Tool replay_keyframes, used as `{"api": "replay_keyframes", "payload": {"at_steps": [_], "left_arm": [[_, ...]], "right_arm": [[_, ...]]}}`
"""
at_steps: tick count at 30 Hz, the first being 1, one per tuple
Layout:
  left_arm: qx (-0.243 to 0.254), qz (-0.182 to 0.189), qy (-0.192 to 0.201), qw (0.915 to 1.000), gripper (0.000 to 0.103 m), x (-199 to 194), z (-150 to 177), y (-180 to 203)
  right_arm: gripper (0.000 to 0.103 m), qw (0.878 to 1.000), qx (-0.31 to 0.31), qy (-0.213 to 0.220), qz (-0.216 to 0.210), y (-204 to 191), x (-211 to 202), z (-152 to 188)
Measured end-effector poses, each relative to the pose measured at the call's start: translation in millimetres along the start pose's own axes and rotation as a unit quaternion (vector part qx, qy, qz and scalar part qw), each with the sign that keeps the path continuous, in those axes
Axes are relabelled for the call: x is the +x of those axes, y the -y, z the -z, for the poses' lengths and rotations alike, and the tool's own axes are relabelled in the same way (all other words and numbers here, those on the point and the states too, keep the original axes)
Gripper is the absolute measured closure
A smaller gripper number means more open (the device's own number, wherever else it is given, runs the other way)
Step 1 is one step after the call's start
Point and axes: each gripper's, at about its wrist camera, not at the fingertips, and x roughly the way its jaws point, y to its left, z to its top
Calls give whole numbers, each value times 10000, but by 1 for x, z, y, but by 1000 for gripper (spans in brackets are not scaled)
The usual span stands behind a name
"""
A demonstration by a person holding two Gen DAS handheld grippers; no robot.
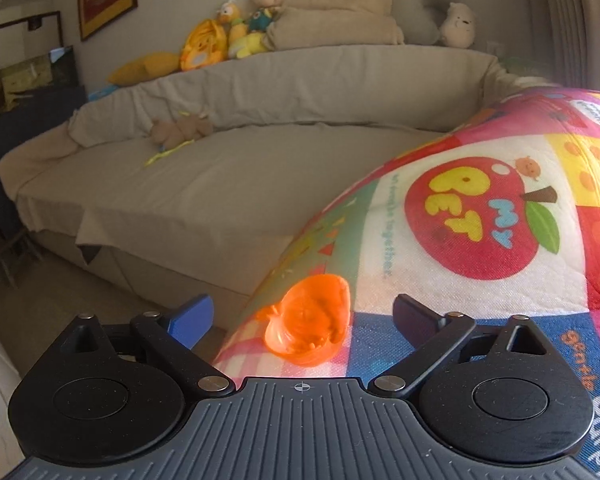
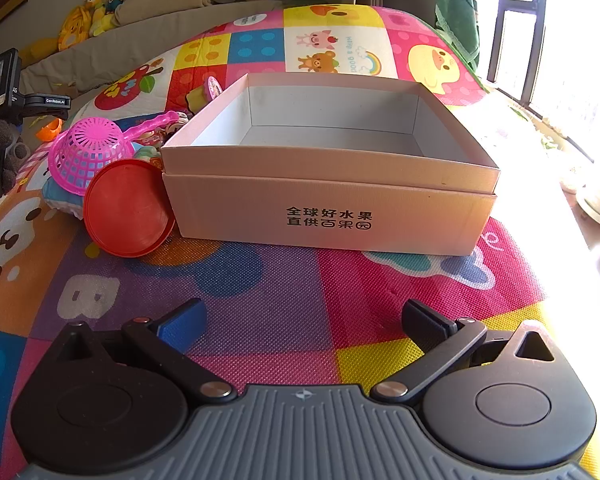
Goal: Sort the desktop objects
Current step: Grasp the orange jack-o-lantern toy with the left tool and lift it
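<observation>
Spread under everything – a bright patchwork play mat [image 2: 260,280] covering the surface, textured and slightly grippy by the look of it, so things on it are unlikely to skid.

On the mat, mid-scene in the right wrist view – an open cardboard box [image 2: 332,200], empty, evidently the sorting bin. Light and stiff in all likelihood, yet thin-walled; best not bumped by a loaded hand.

Leaning against the box's left wall – a red plastic lid [image 2: 130,210], tilted on edge. Rigid, thin, probably slippery on the flat faces; better pinched across the rim. Just behind it – a pink basket scoop [image 2: 86,152] lying mouth-down, very light, somewhat flexible in its lattice; handle or rim the sensible hold. More small toys behind, too hidden to name.

Smallest, and the thing in hand – an orange toy cup [image 1: 306,320], translucent moulded plastic, resting near the mat's edge, tipped towards the camera. Seemingly featherlight, hard, glossy, easily flicked off the edge; safest pinched across the body or over the rim wall, gently.

Left gripper [image 1: 304,314] – jaws apart on either side of the cup, pads not yet pressing. Right gripper [image 2: 304,320] – jaws released, nothing between, poised over bare mat before the box.
</observation>
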Motion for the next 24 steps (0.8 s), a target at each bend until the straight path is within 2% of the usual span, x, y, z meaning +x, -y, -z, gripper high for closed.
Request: {"api": "replay_keyframes", "payload": {"at_steps": [1, 4, 8, 9, 11, 13, 15, 19, 21, 23, 24], "left_arm": [[47, 4, -105, 9999, 30, 5, 1, 2], [-2, 31, -285, 9996, 44, 10, 4, 0], [156, 174, -191, 9995, 44, -8, 14, -1], [226, 288, -142, 9992, 44, -18, 18, 1], [418, 768, -31, 9962, 44, -53, 29, 6], [641, 1426, 26, 9877, 44, -99, 46, 14], [916, 2026, 128, 9749, 44, -146, 68, 23], [1219, 2837, 199, 9509, 44, -222, 116, 34], [1228, 3082, 68, 9433, 42, -243, 137, 38], [1289, 3104, -44, 9418, 42, -257, 158, 43], [1349, 3070, -73, 9421, 38, -263, 166, 43]], "right_arm": [[0, 10000, -1, 1, 1, 0, 0, 0], [0, 10000, 1, 0, -3, 0, 0, 0], [0, 10000, -2, -2, -3, 0, 0, -1], [0, 10000, -2, -3, -5, 0, -1, -1], [0, 10000, -7, -24, -24, 2, 0, -2], [0, 10000, -34, -51, -36, 2, 0, -3], [0, 10000, -46, -60, -53, 2, 1, -3], [0, 10000, -42, -52, -65, 2, 0, -3], [0, 9999, -89, -56, -68, 1, 0, -4], [0, 9995, -230, 116, -201, -6, -7, -5], [1, 9984, -320, 346, -297, -12, -15, -6]]}}
